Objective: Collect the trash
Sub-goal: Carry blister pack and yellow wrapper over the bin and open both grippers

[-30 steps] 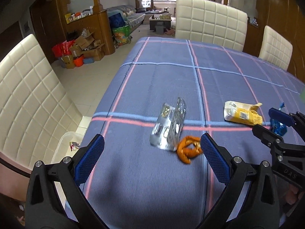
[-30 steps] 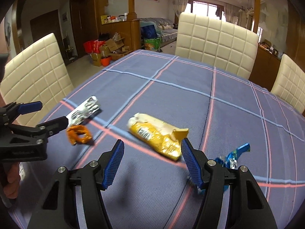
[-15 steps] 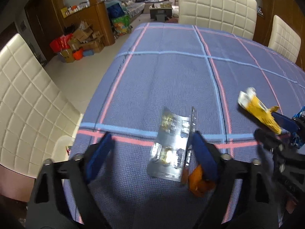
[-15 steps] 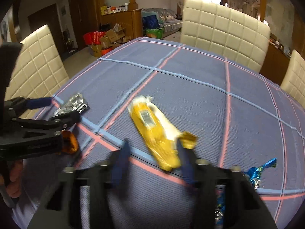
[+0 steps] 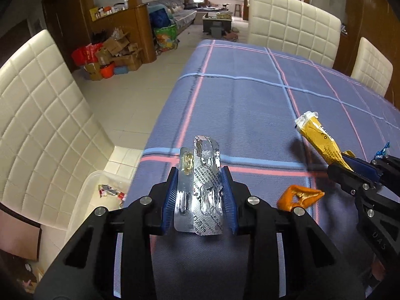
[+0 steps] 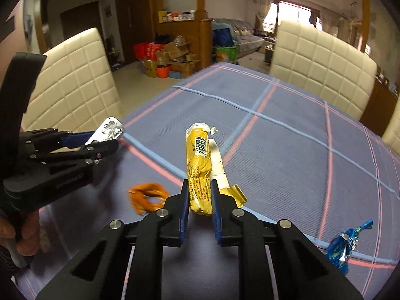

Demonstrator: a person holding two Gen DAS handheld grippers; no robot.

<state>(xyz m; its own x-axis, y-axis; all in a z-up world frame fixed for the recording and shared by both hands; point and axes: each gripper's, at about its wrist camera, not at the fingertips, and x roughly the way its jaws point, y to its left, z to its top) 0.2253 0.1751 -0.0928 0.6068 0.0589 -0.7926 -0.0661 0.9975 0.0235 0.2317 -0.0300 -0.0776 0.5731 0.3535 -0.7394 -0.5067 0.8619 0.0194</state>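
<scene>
one blister pack (image 5: 200, 190), one yellow wrapper (image 6: 200, 175), one orange peel (image 6: 147, 196), one blue wrapper (image 6: 346, 246), three chairs (image 5: 42, 115)

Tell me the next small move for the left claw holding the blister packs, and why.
Probably swing the left claw left, out over the clear bin beside the table. It is shut on the blister packs, lifted off the tablecloth, and the bin already holds a wrapper.

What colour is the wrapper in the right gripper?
Yellow wrapper, clearest in the right wrist view.
</scene>
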